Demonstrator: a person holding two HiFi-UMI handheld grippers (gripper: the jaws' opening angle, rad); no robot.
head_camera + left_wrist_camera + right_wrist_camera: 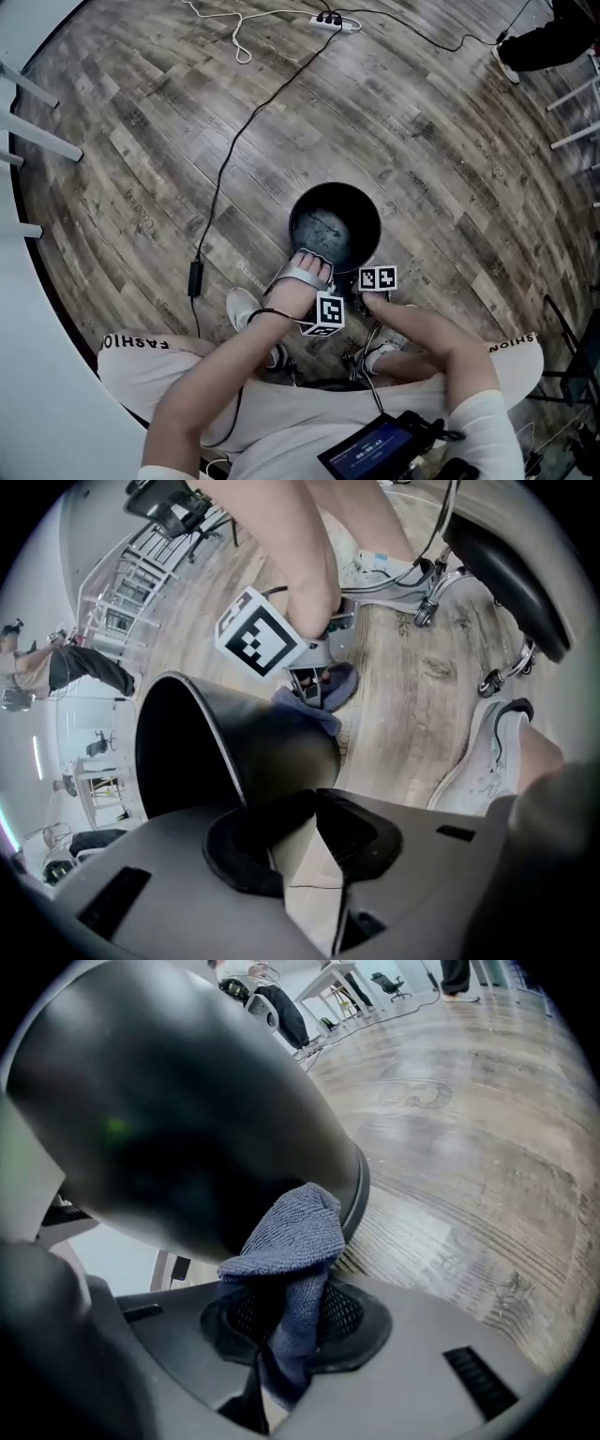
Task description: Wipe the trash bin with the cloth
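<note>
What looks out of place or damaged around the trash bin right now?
Nothing stands out. The trash bin sits on the floor with no spill; the left gripper pinches its rim and the right gripper holds the cloth against its outer wall. A cable trails nearby.

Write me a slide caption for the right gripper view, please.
Right gripper presses a blue-grey cloth against the outer wall of the black trash bin.

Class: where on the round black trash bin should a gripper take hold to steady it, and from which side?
I'd grip the near rim of the round black trash bin from above, one jaw inside, one outside: the wall is thin, the top open, the body too wide for the jaws. The left gripper holds it just so.
</note>
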